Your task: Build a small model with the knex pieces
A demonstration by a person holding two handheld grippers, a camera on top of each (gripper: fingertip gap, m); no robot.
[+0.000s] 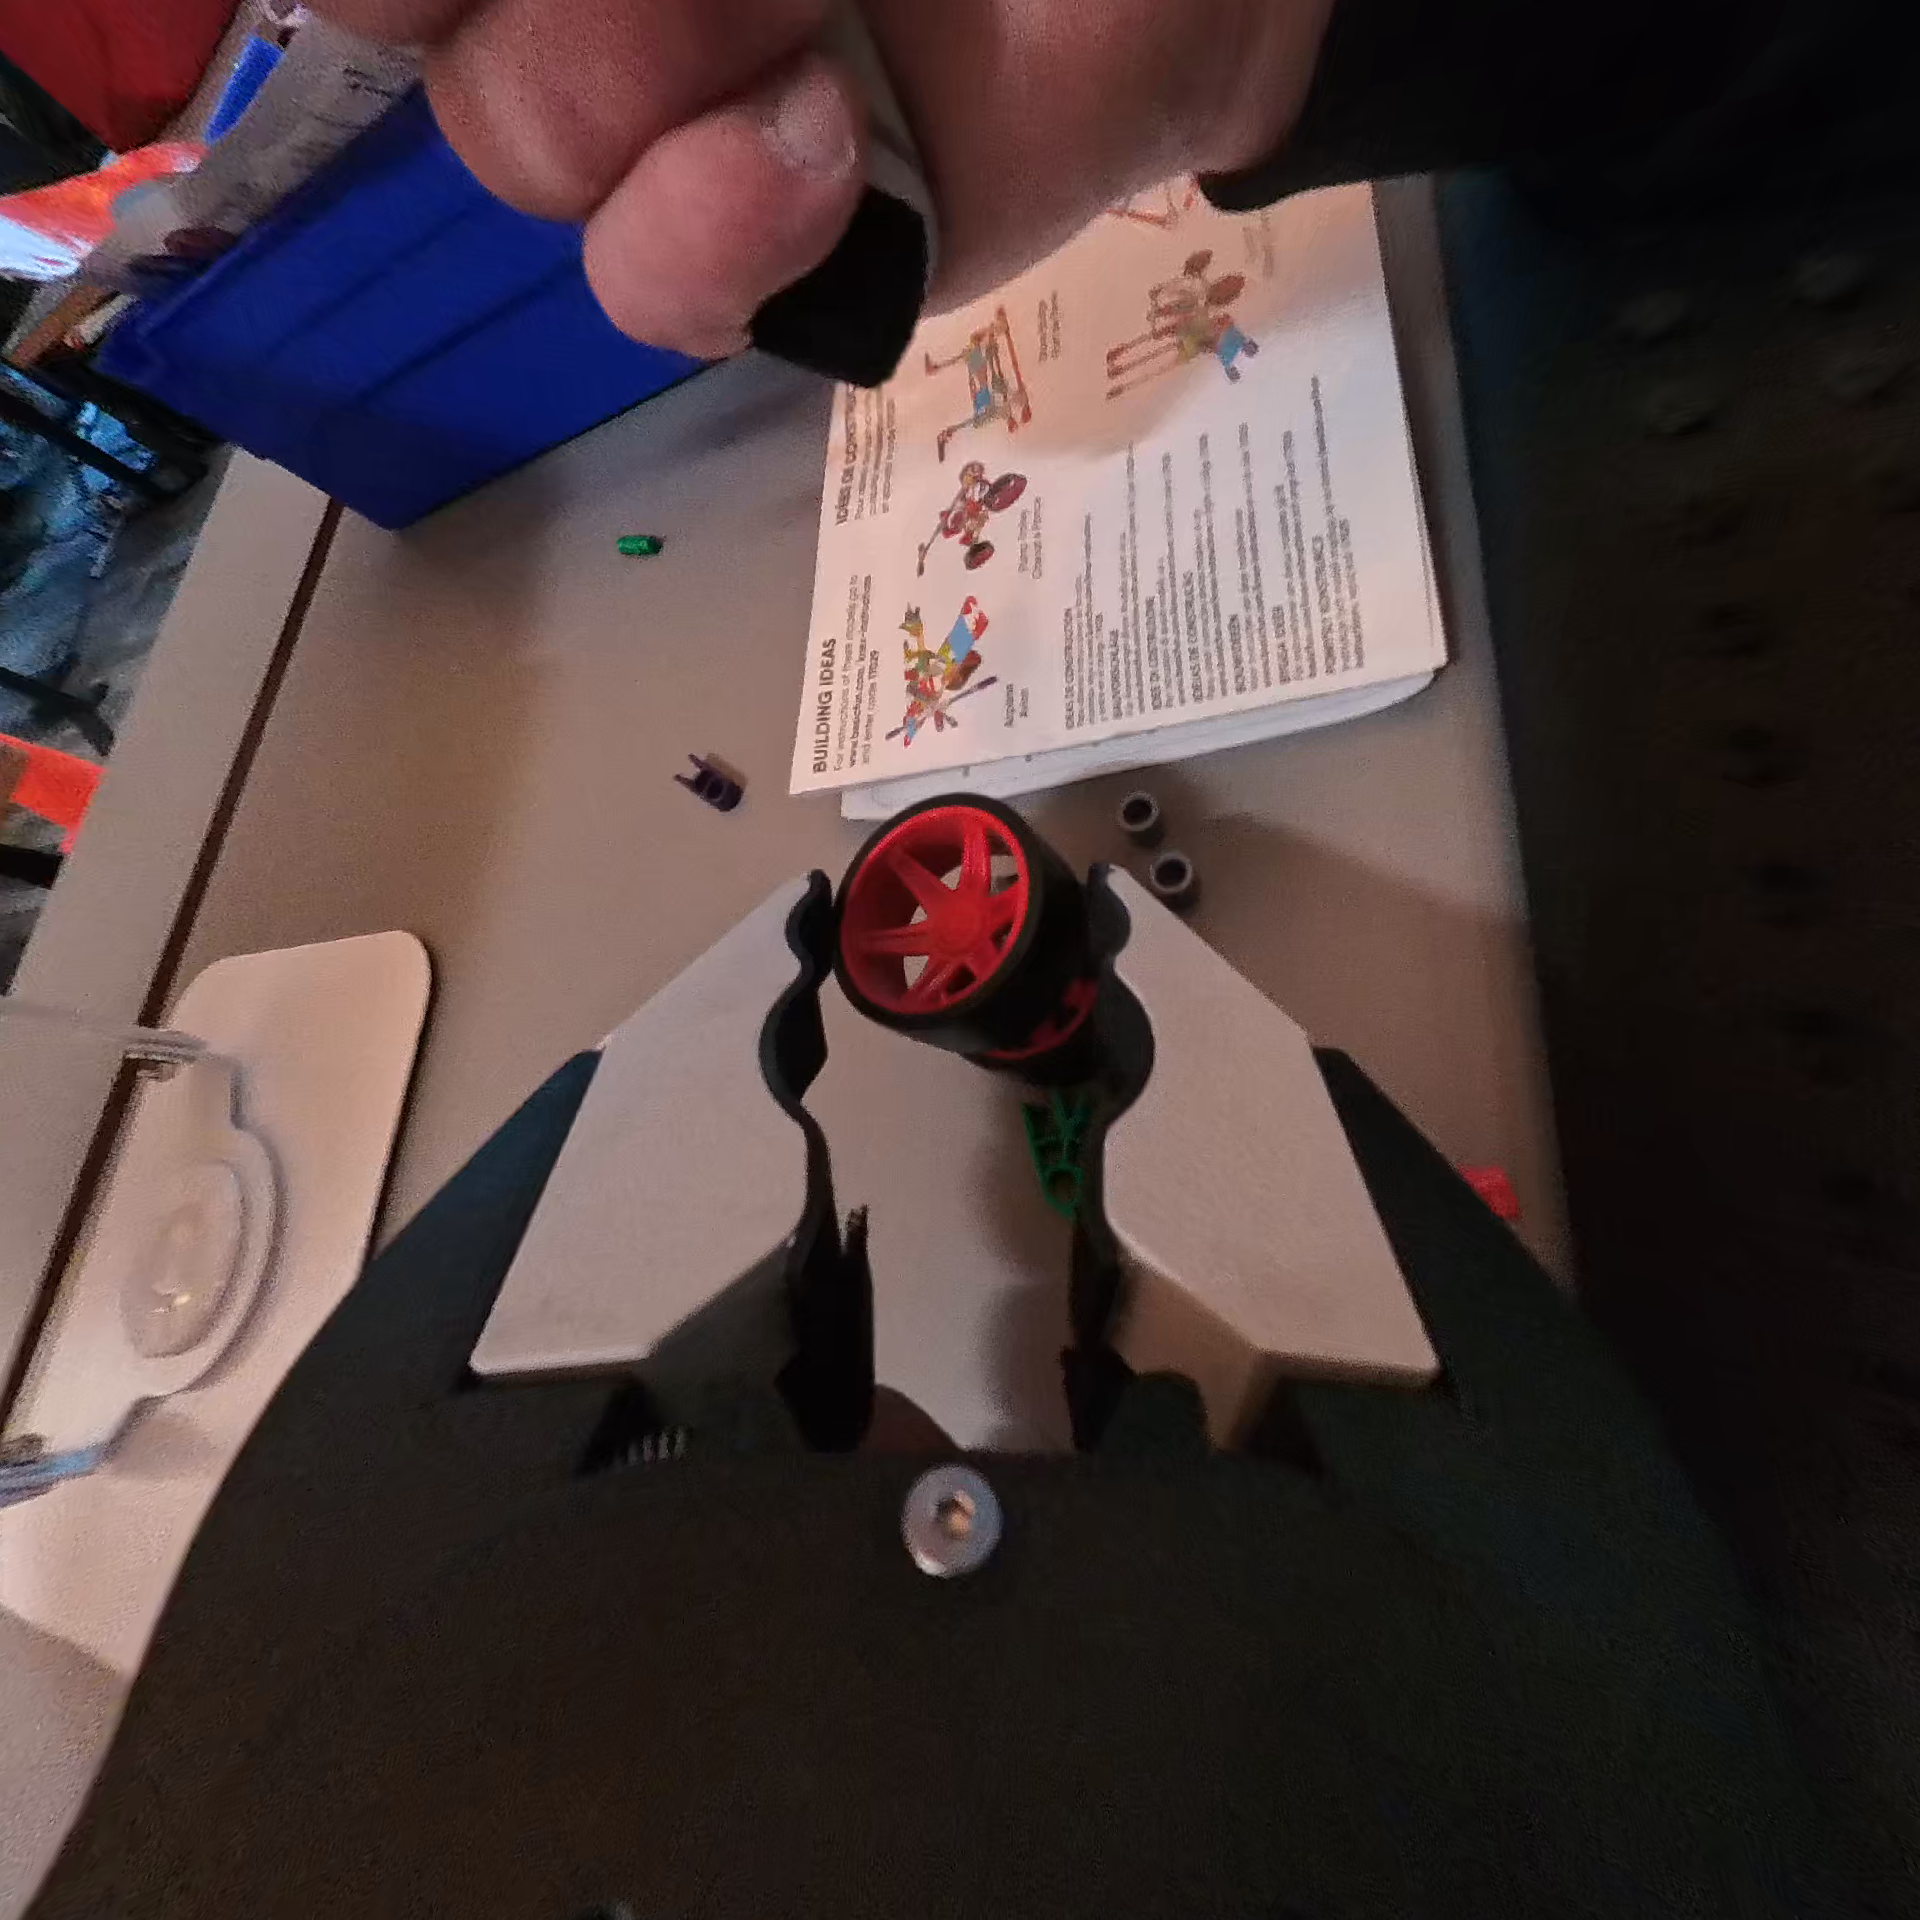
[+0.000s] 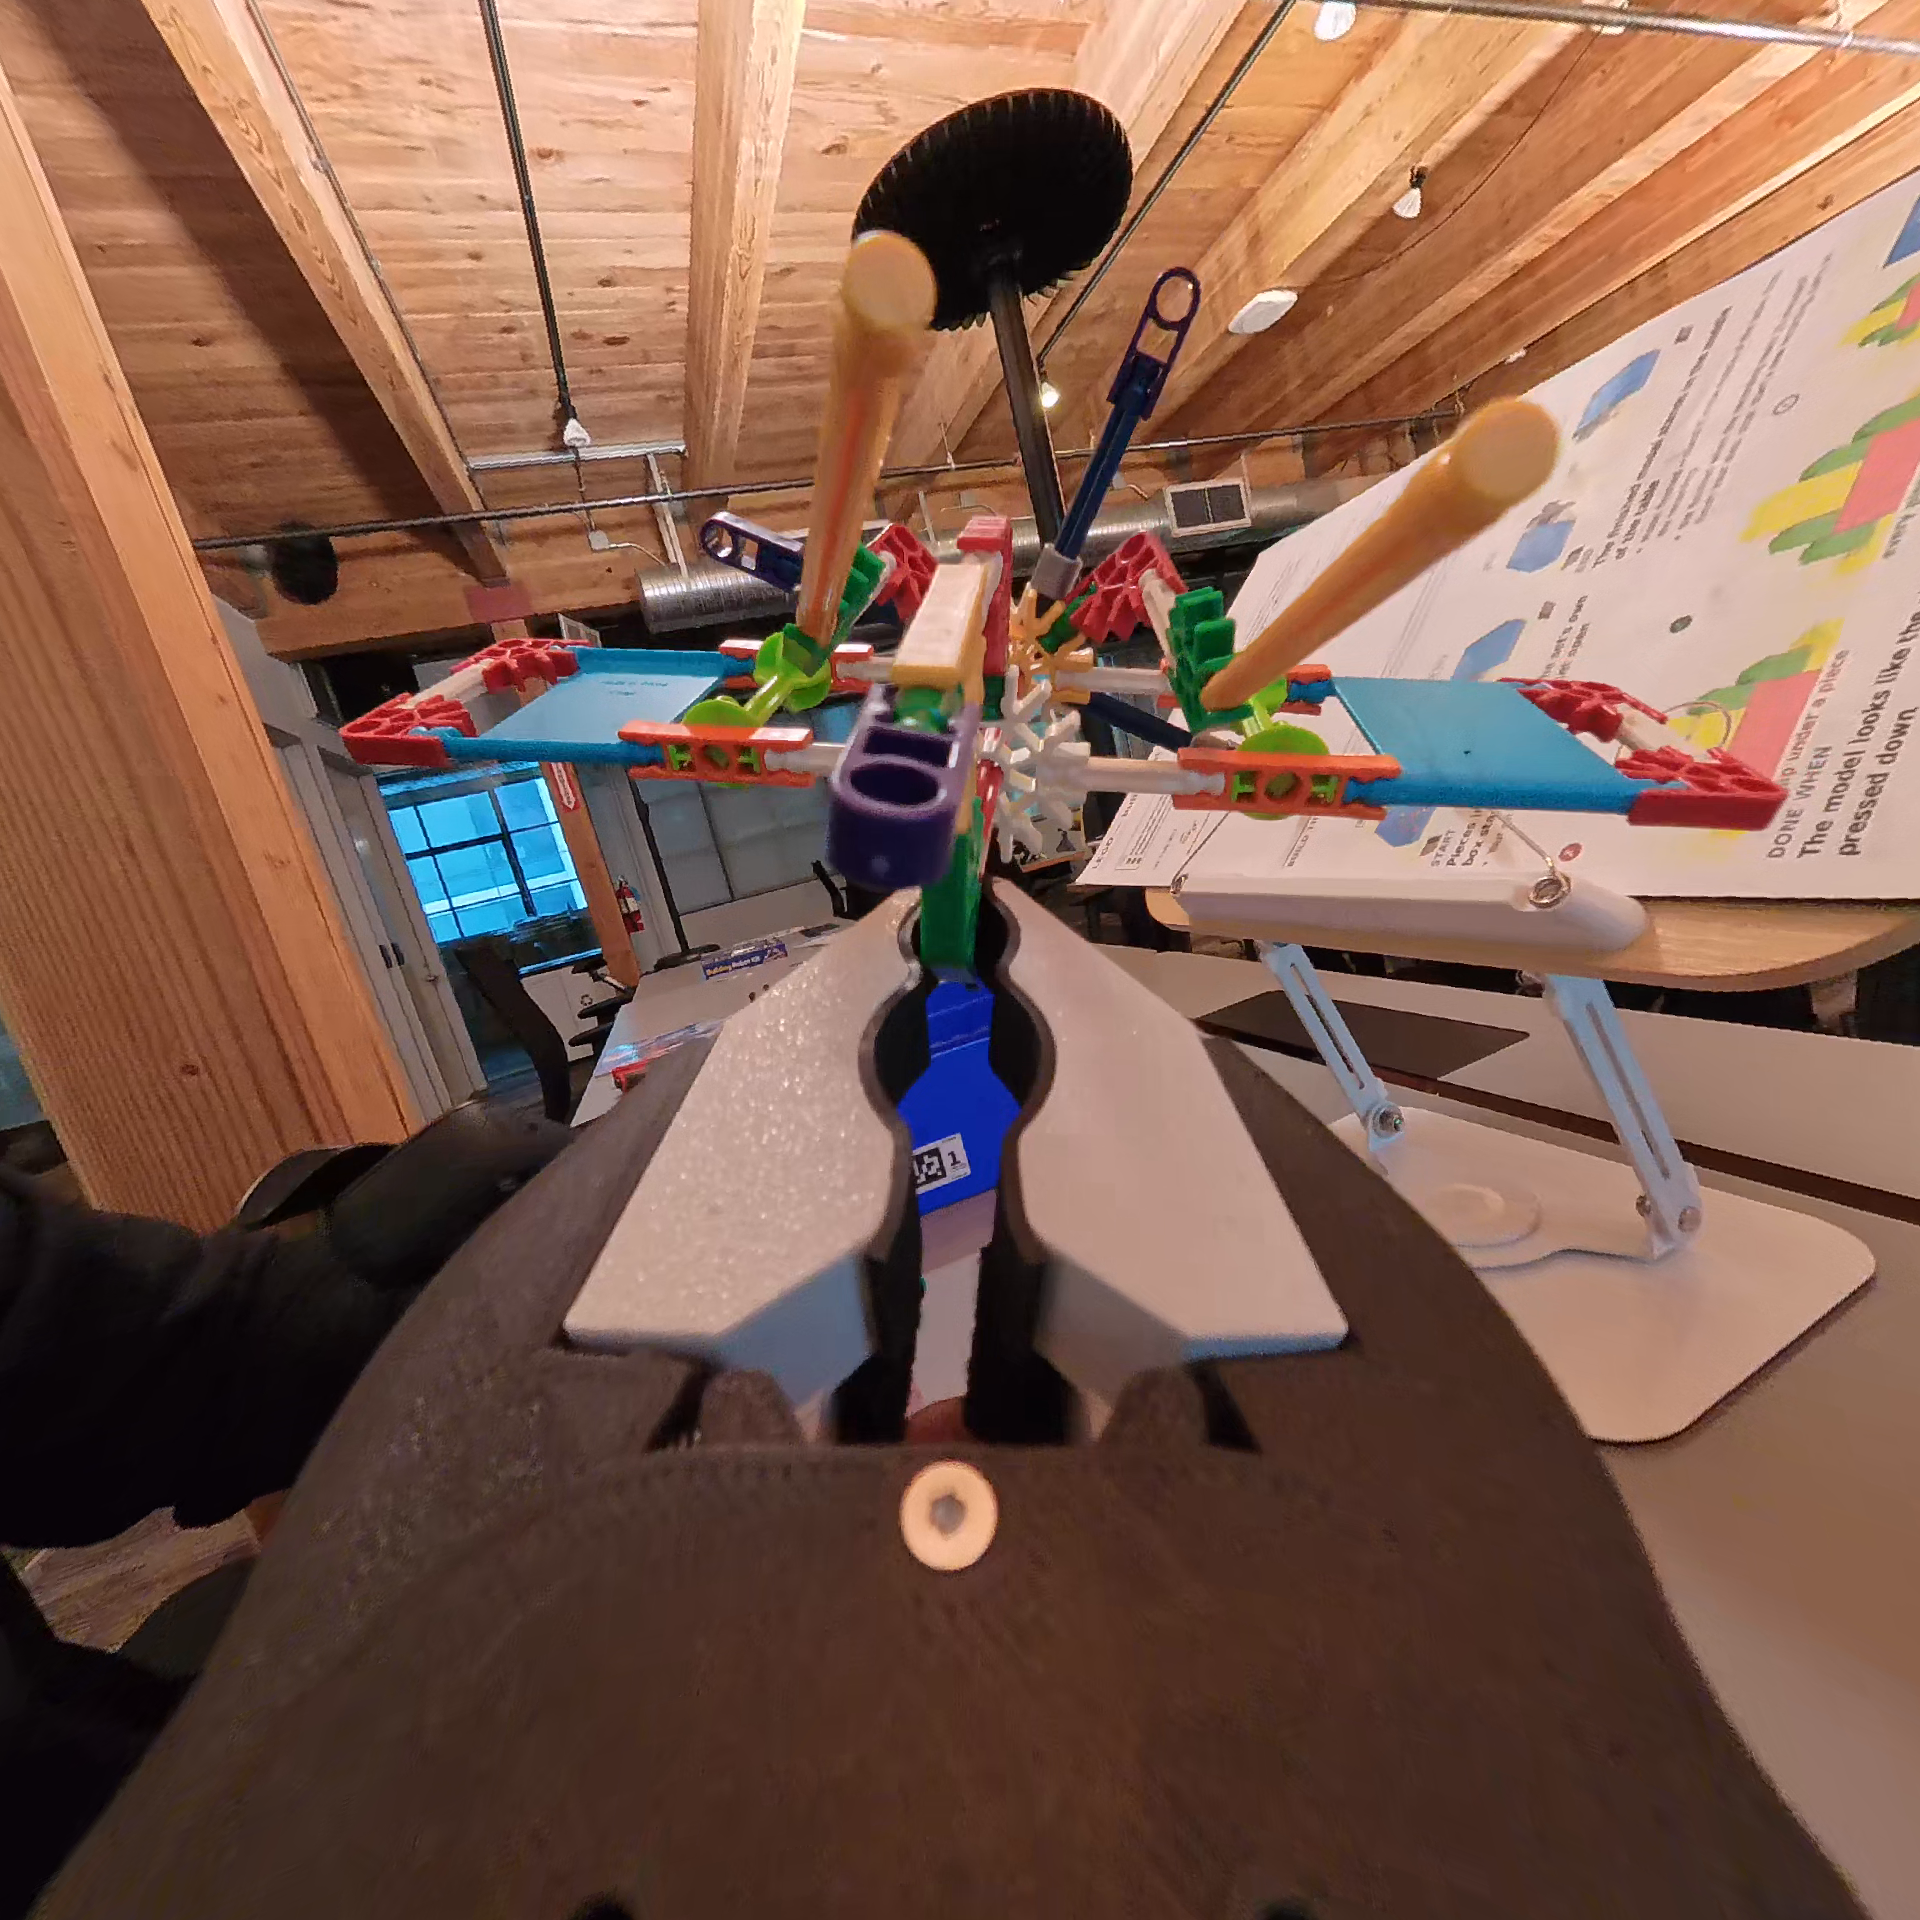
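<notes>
In the left wrist view, a red-spoked wheel with a black tyre (image 1: pixel 951 923) is clamped between the tips of the left gripper (image 1: pixel 961 914), with a small green connector (image 1: pixel 1060 1153) seen just nearer between the fingers; whether that connector is joined to the wheel cannot be told. Because only the fingertips bear on the round tyre, the wheel could be squeezed out or rolled free if the grip is eased. Just beyond the tips, two grey spacers (image 1: pixel 1155 852) and a purple clip (image 1: pixel 715 779) lie loose on the table (image 1: pixel 499 727); these could be knocked away by a low sweep. An open instruction booklet (image 1: pixel 1122 520) lies farther right, a blue bin (image 1: pixel 395 343) far left, and a hand (image 1: pixel 727 135) hangs above, so room overhead is tight. The table's right edge is close.

In the right wrist view, the right gripper (image 2: pixel 961 925) is closed on the green stem of a colourful rod-and-connector model (image 2: pixel 966 717). Its yellow rods (image 2: pixel 1382 551) and black gear (image 2: pixel 992 208) jut far out and could be caught on the white stand (image 2: pixel 1455 1091) at the right, or twisted loose.
</notes>
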